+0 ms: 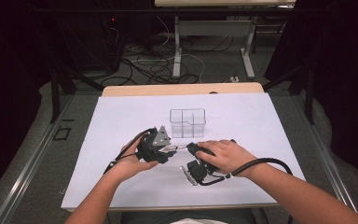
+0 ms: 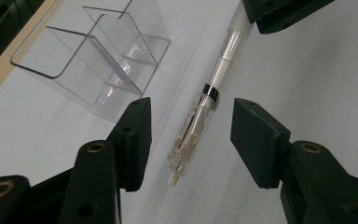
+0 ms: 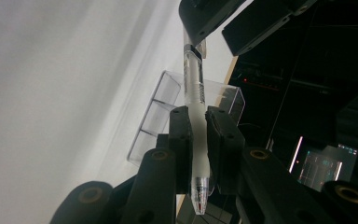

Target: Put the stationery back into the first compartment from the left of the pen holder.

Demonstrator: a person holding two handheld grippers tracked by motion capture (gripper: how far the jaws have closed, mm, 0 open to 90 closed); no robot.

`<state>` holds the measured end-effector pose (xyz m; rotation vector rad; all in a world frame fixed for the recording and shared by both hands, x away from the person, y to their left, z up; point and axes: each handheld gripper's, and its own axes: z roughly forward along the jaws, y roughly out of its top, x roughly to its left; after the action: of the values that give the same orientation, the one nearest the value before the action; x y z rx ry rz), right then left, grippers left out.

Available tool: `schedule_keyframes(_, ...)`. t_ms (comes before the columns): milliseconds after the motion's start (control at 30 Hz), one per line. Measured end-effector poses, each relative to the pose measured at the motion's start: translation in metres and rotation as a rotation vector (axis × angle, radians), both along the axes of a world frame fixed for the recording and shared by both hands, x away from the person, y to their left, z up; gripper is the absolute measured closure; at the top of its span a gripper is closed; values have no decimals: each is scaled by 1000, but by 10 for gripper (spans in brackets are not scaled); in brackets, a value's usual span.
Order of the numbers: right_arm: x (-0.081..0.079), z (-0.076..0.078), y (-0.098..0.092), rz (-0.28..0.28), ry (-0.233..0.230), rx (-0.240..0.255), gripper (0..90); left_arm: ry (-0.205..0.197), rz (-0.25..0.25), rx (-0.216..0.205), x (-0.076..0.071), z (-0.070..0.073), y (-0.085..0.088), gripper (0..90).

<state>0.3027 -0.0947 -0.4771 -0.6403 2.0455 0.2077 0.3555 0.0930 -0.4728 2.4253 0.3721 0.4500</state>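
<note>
High view gives you the white table (image 1: 121, 186), the clear divided organizer (image 1: 187, 122) at its middle, and your two grippers meeting just in front of it. Your right gripper (image 3: 195, 121) is clamped on a clear pen (image 3: 195, 88) near its tip; your left gripper (image 2: 191, 128) stands wide, jaws either side of the clicker end, not touching (a handover or pull-apart, I judge). Next, close the left squarely on the barrel. The left gripper view alone shows that gap.

Glossy clear plastic pen (image 2: 208, 100), organizer (image 2: 98, 56)
</note>
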Motion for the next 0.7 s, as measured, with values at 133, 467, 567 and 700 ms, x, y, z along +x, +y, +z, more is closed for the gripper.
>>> schedule_keyframes(133, 0, -1, 1, 2, 2, -4, 801, -1, -7, 21, 0, -2, -3, 517)
schedule_keyframes(467, -1, -2, 5, 13, 0, 0, 801, 0, -29, 36, 0, -4, -14, 589)
schedule_keyframes(567, 0, -1, 7, 22, -1, -6, 801, 1, -34, 44, 0, -5, -17, 613)
schedule_keyframes(700, -1, -2, 9, 26, -1, -3, 801, -2, -42, 56, 0, -5, -21, 659)
